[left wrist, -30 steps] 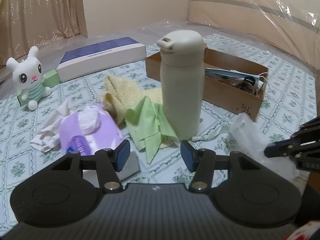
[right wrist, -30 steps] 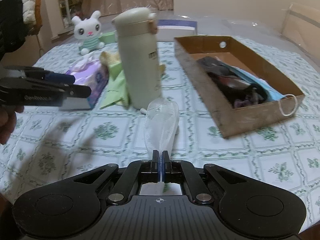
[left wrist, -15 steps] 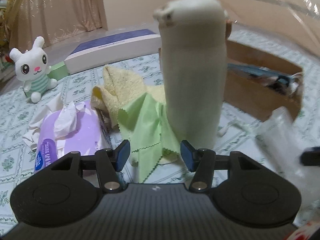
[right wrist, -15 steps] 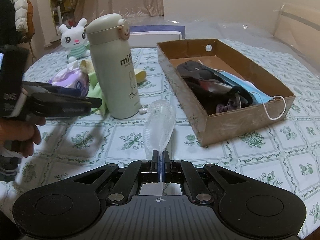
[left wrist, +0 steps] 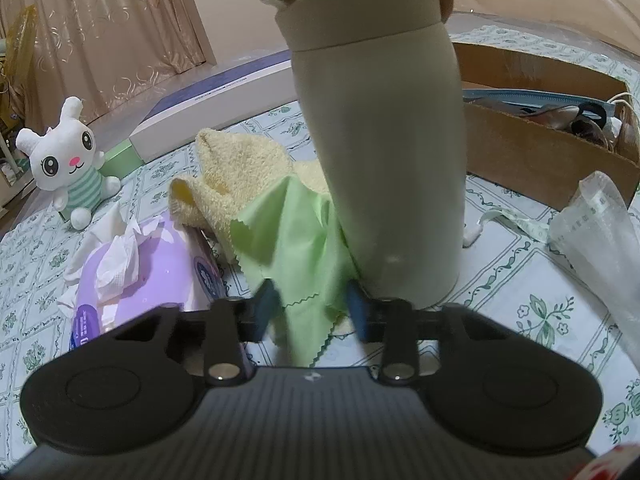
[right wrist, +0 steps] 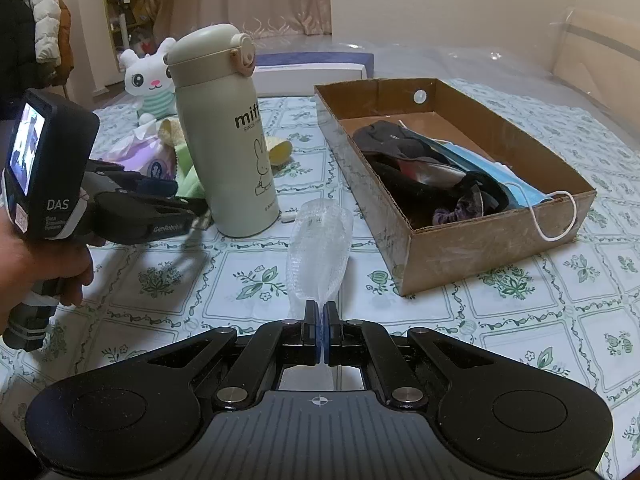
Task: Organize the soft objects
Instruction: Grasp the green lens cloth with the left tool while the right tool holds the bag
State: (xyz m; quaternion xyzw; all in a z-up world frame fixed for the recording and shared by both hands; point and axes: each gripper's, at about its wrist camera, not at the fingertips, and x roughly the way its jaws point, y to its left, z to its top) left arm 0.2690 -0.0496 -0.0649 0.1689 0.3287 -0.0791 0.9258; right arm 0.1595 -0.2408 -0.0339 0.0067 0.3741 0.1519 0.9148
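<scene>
My left gripper (left wrist: 312, 308) is open with its two blue pads on either side of a corner of the light green cloth (left wrist: 296, 236), which lies on the table against the base of the cream bottle (left wrist: 380, 140). A yellow towel (left wrist: 236, 176) lies behind the cloth. My right gripper (right wrist: 323, 330) is shut on a clear plastic bag (right wrist: 318, 252) and holds it over the table, left of the cardboard box (right wrist: 492, 240). The box holds dark cloths and a blue face mask (right wrist: 516, 192). The left gripper (right wrist: 192, 210) also shows in the right wrist view, low beside the bottle (right wrist: 228, 136).
A purple tissue pack (left wrist: 160, 272) lies left of the green cloth. A white plush rabbit (left wrist: 68, 160) sits at the far left. A long white and blue flat box (left wrist: 216, 108) lies behind. The clear bag (left wrist: 600, 236) hangs at the right in the left wrist view.
My left gripper has moved forward and down to the green cloth, so the cloth corner now sits between its pads. My right gripper has pulled back a little, still holding the bag.
</scene>
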